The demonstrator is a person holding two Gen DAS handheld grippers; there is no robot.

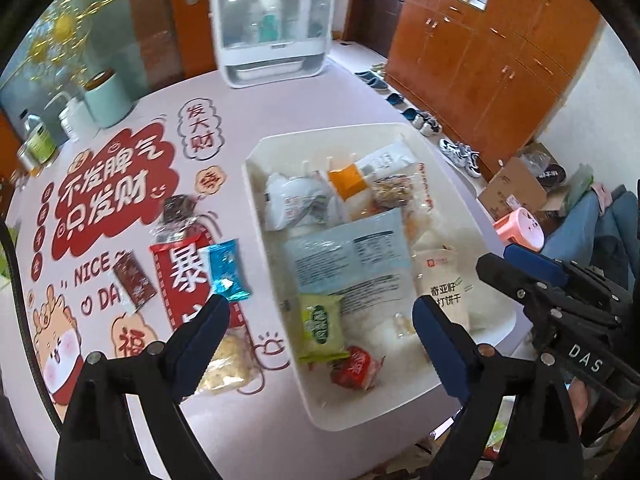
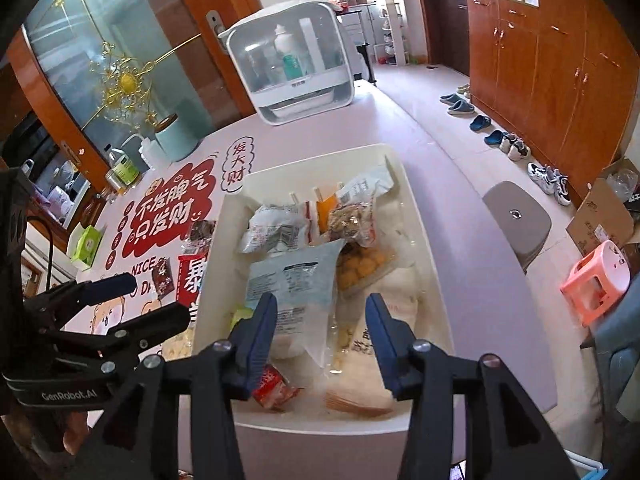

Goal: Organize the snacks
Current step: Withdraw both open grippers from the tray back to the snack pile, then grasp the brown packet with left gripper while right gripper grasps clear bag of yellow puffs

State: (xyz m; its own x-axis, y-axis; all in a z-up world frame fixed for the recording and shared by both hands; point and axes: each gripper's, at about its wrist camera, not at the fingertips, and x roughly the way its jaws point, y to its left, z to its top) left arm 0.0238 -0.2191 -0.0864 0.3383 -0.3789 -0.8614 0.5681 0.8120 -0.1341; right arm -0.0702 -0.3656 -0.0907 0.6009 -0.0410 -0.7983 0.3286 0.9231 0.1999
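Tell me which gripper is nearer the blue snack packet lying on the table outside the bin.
Left. The left gripper hovers open, one finger just beside the blue packet. The right gripper hangs open over the white bin, farther away.

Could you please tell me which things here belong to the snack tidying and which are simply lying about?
Job:
white bin of snacks
blue packet
brown packet
yellow bag
dark bag
left gripper, right gripper, both open

Lying about:
white cabinet
green canister
bottles
shoes
pink stool
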